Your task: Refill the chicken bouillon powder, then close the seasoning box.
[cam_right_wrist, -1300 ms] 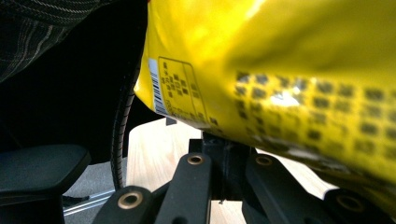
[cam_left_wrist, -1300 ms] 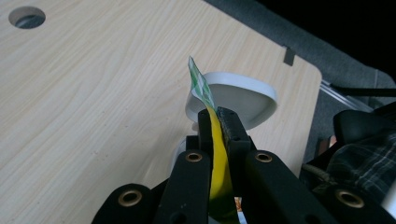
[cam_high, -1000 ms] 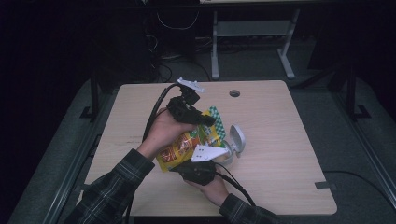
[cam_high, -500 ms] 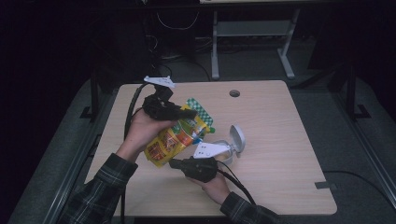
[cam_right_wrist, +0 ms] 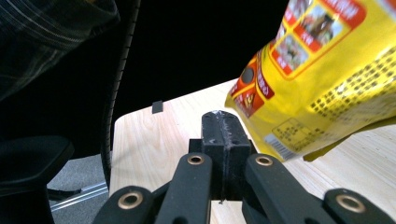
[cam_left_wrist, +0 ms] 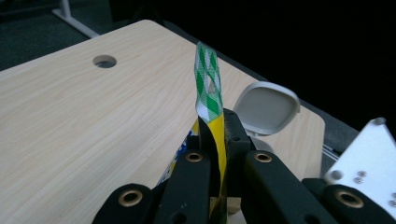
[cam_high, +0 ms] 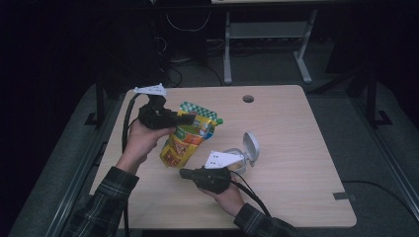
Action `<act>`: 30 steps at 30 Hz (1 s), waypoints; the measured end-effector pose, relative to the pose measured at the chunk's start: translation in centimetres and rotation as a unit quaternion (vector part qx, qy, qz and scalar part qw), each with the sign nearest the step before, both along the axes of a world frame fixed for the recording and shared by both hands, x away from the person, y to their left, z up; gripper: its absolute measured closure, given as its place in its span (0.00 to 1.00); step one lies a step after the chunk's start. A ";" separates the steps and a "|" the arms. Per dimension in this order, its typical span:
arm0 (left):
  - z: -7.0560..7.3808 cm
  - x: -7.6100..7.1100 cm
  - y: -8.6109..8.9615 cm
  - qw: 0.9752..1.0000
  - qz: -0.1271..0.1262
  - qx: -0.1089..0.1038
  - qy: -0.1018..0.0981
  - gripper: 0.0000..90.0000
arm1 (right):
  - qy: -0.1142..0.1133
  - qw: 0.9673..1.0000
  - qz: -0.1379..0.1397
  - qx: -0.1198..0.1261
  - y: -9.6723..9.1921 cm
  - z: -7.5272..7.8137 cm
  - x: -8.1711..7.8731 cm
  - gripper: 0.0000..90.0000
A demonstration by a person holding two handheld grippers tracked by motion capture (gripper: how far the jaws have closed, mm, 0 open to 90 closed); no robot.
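A yellow snack pouch (cam_high: pixel 186 139) with a green-and-white checked top hangs tilted above the table. My left gripper (cam_high: pixel 187 119) is shut on its upper edge, and in the left gripper view the pouch's top strip (cam_left_wrist: pixel 208 88) sticks up between the black jaws (cam_left_wrist: pixel 218 140). My right gripper (cam_high: pixel 184 173) sits low near the front of the table, just under the pouch's bottom corner (cam_right_wrist: pixel 299 126). Its jaws are pressed together with nothing between them (cam_right_wrist: pixel 223 128).
A clear container (cam_high: pixel 236 159) with a raised grey lid (cam_high: pixel 251 146) stands right of the pouch, its lid (cam_left_wrist: pixel 267 107) also behind the pouch in the left gripper view. The light wooden table (cam_high: pixel 296 148) has a cable hole (cam_high: pixel 248 98) at the back. Dark floor surrounds it.
My left gripper has carried the pouch to the left and away from the container. The right gripper has stayed where it was.
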State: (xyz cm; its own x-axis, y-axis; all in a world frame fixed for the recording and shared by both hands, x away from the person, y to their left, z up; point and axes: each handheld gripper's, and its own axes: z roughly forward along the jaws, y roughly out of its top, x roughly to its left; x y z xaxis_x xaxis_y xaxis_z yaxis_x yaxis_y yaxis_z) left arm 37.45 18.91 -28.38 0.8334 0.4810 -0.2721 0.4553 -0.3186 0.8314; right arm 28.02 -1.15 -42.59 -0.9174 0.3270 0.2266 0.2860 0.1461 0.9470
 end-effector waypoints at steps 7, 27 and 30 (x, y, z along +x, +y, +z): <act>-1.4 0.6 0.6 1.000 0.008 0.000 -0.002 1.00 | -0.002 1.000 -0.004 -0.009 -0.4 0.0 -0.1 1.00; -5.1 1.1 -0.6 0.998 -0.009 0.038 -0.039 0.99 | -0.005 0.999 -0.016 -0.050 -4.5 0.5 -1.1 1.00; -5.1 0.7 -0.3 0.999 -0.012 0.029 -0.038 0.99 | -0.003 0.998 -0.023 -0.053 -5.4 0.5 -1.0 1.00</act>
